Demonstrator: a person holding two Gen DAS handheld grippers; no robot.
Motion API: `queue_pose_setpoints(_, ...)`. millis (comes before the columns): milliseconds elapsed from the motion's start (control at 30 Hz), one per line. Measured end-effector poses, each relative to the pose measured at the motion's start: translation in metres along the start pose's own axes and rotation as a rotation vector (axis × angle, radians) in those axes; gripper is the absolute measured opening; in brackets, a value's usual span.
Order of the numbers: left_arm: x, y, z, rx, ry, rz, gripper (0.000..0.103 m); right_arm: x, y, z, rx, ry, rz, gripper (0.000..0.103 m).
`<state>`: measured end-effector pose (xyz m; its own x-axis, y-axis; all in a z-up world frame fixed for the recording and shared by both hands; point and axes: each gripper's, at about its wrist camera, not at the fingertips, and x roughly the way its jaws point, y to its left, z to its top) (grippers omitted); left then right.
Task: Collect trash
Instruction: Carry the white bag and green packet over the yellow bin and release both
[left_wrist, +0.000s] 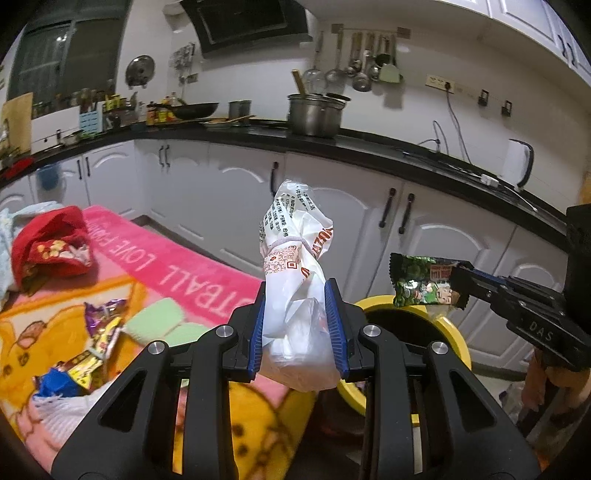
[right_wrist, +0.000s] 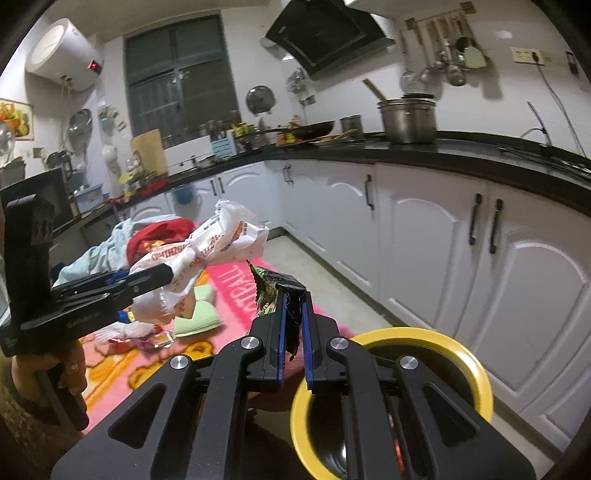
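My left gripper (left_wrist: 299, 291) is shut on a tied white plastic bag (left_wrist: 295, 258) with orange print, held upright over the edge of the pink blanket (left_wrist: 192, 273). My right gripper (right_wrist: 293, 295) is shut on a green snack wrapper (right_wrist: 267, 291). In the left wrist view that wrapper (left_wrist: 424, 280) hangs above the yellow-rimmed bin (left_wrist: 458, 332). Seen from the right wrist, the bin (right_wrist: 476, 373) sits just right of the fingers, and the left gripper (right_wrist: 166, 275) carries the bag (right_wrist: 210, 247) at the left. More wrappers (left_wrist: 99, 343) lie on the blanket.
A red cloth (left_wrist: 51, 243) and green sponges (left_wrist: 159, 321) lie on the blanket. White cabinets (left_wrist: 443, 229) under a black counter (left_wrist: 369, 144) stand close behind the bin. A large pot (left_wrist: 314, 114) is on the counter. A hand (right_wrist: 70, 365) grips the left handle.
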<state>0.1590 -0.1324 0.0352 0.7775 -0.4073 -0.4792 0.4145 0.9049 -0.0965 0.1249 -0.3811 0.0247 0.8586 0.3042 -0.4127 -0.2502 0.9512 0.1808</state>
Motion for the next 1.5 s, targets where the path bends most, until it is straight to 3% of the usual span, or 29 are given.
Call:
queue_pose_setpoints(667,0.035,-0.066,-0.022,0.086,0.045,-0.112,0.023,-0.019,-0.064,-0.029,0.092,0.003,-0.151,0.008)
queue_pose_setpoints(1067,0.072,-0.094,-0.041,0.117,0.119,-0.175,0.023,-0.017,-0.083,-0.048,0.056,0.017,-0.251,0.008)
queue_pose_setpoints(1500,0.108,-0.102,-0.063,0.109,0.210,-0.206,0.023,-0.001,-0.111,-0.071,0.145,0.078,-0.291,0.008)
